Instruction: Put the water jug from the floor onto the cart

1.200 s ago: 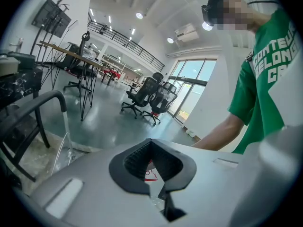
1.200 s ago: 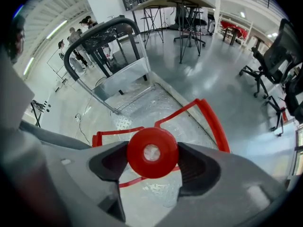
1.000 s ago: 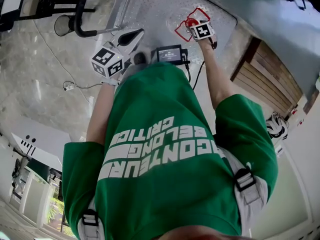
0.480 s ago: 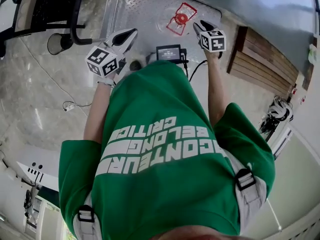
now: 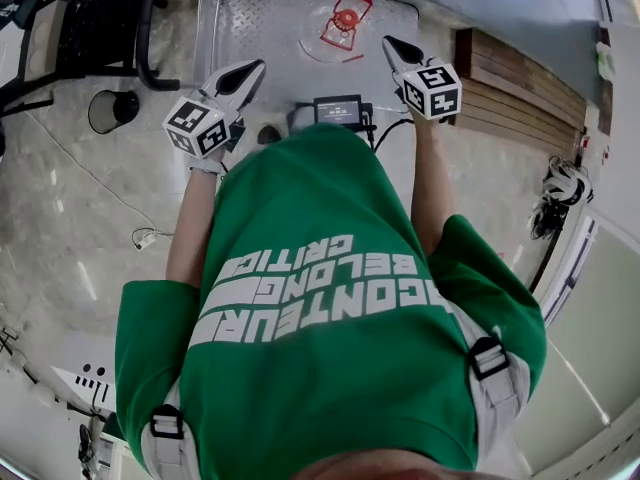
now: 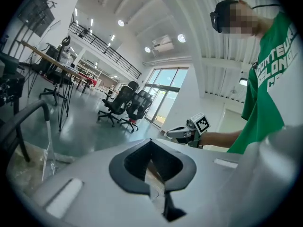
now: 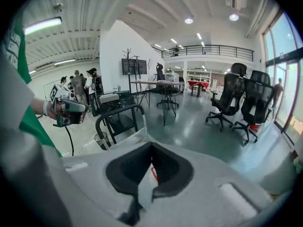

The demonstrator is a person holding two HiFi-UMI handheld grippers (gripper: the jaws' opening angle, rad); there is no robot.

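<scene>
- The water jug (image 5: pixel 344 18), clear with a red cap, stands on the metal deck of the cart (image 5: pixel 265 23), at the top centre of the head view.
- The right gripper (image 5: pixel 390 45) hangs just right of the jug, not touching it. Its jaws have just closed together on nothing.
- The left gripper (image 5: pixel 252 68), at upper left, is clenched and empty too.

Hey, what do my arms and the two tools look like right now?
The left tool and right tool are light grey, tapering shells with dark pads. Each carries a white cube printed with black square markers. The short sleeves are green, on a T-shirt with white lettering.
</scene>
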